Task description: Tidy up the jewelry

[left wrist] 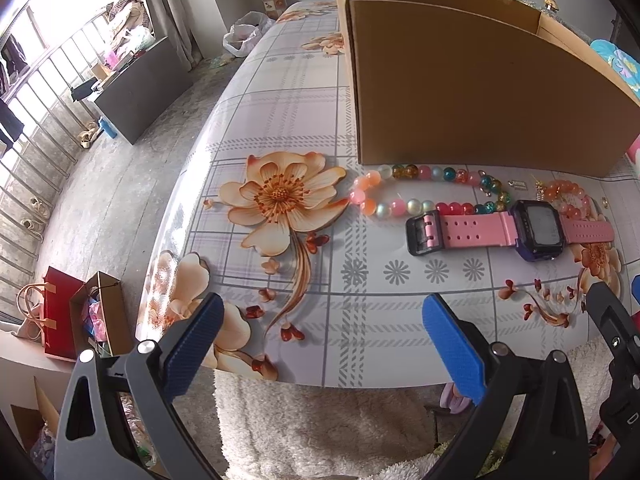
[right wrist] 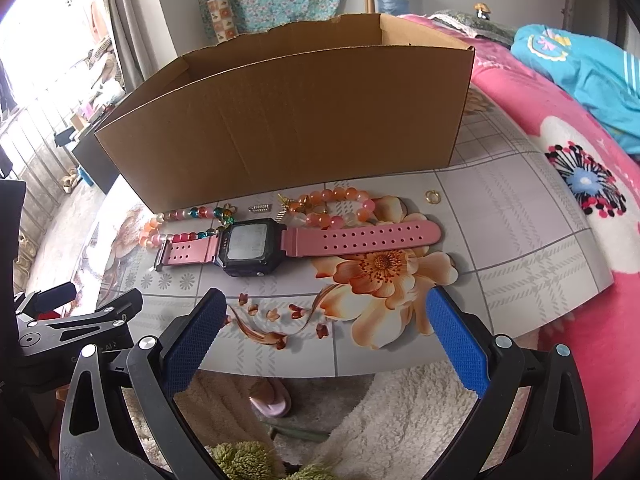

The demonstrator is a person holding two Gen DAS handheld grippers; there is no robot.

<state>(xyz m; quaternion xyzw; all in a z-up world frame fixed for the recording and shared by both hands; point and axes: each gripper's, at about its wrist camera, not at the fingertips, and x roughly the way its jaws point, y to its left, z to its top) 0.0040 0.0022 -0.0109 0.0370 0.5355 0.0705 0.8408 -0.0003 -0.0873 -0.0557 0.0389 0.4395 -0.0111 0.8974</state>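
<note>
Currently listed on the floral-print surface (right wrist: 500,216): a pink-strapped digital watch (right wrist: 248,245), laid flat and parallel to the near wall of an open cardboard box (right wrist: 288,120). Between watch and box, a multicoloured bead strand (left wrist: 424,190) is recorded toward the left, and an orange bead bracelet (right wrist: 340,204) toward the right, the latter touching the watch strap. A small metal spring-like piece (right wrist: 260,208) is noted between the two bead items.

Shown only in the right wrist view: a small gold ring (right wrist: 432,196), apart from the bracelet, and a pink blanket (right wrist: 580,280) beside the surface, with a blue garment on it. Shown only in the left wrist view: a red gift bag (left wrist: 60,320) on the floor and a barred window.

Left claw (left wrist: 320,344) is held released, blue pads spread, short of the watch. Right claw (right wrist: 324,344) is likewise released, nothing grasped. Box interior is hidden by its near wall.
</note>
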